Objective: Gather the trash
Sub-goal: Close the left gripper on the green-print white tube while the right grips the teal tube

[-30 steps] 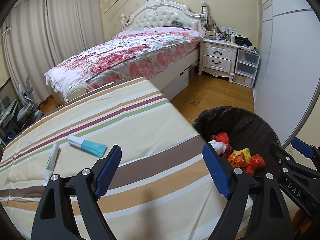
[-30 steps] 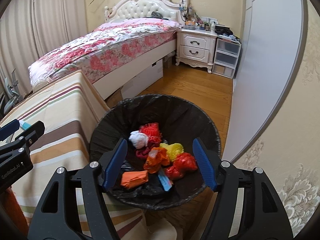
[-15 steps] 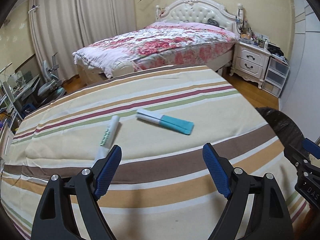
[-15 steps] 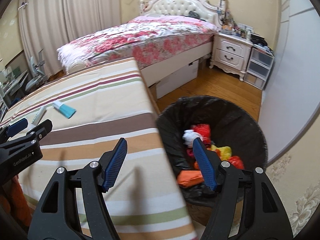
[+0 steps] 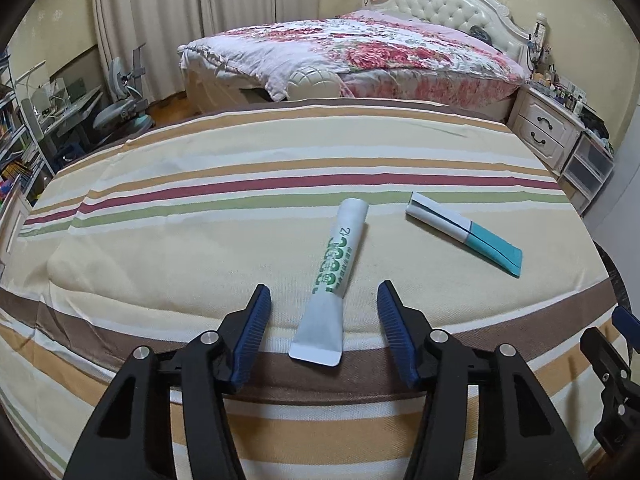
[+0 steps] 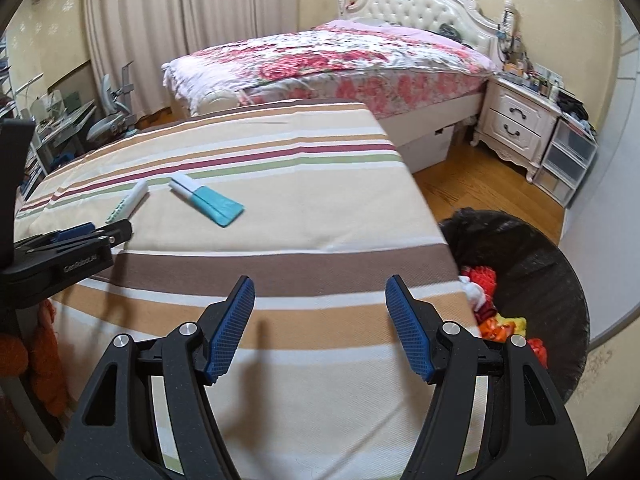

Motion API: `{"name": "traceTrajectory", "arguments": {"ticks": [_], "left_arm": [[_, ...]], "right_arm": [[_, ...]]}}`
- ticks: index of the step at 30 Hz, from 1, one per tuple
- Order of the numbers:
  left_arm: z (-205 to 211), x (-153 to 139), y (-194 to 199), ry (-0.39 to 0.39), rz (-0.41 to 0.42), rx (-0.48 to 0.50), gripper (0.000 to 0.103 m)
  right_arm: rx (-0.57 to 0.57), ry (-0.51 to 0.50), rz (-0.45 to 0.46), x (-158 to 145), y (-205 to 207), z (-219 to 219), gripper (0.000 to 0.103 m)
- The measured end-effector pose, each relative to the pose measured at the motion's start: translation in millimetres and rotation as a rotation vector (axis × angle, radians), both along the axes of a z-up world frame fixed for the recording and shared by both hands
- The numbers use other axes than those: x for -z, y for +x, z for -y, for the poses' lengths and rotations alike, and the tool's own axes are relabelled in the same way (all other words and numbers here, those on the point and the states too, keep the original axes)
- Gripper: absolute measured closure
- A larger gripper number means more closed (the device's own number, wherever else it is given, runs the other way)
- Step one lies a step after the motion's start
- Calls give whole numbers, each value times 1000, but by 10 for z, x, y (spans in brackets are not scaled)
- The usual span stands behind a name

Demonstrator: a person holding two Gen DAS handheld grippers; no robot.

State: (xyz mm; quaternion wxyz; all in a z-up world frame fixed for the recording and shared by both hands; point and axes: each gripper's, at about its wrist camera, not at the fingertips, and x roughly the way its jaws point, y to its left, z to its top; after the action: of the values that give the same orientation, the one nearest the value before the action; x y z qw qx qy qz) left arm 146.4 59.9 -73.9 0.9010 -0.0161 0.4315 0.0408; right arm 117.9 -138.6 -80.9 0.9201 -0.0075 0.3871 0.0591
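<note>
Left claw [image 5: 320,312] wide open, empty, straddling the white toothpaste tube [image 5: 334,276] on the striped worktop [image 5: 200,184]. Lower squarely, pinch mid-body, not the flat crimp. Right claw [image 6: 320,308] open, empty; trash bin [image 6: 560,280] off the right edge.

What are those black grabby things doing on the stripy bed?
Someone is picking up trash with a pair of tongs in each hand. The left tongs are open around the flat end of a white tube with green letters, not squeezing it yet. A white and teal tube lies beside it on the striped cover. The right tongs are open and empty over the cover, near a black trash bin that already holds colorful scraps.
</note>
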Motion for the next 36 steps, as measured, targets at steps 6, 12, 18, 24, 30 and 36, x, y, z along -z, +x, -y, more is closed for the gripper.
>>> {"name": "traceTrajectory", "arguments": {"ticks": [6,12,18,24,30,36], "left_arm": [[-60,0,-7,14,17,15,80],[-180,-12,-26,-34,26,19,86],[-230,-22,-53,-51,27,21,86],[-279,-31,-65,-66,31,17,87],[-293,-31,-77,-71,33,18,87],[-324,-36,-110,-82,34,13,87]], "right_arm": [[-70,-22,-3,3,135,-305,36],[-110,-35,-27,29,342,-530,36],[-147,-76,-48,51,555,-744,36],[-174,-82,-60,65,741,-867,44],[-210,-65,-74,44,704,-933,75],[-216,-66,-65,46,520,-925,81]]}}
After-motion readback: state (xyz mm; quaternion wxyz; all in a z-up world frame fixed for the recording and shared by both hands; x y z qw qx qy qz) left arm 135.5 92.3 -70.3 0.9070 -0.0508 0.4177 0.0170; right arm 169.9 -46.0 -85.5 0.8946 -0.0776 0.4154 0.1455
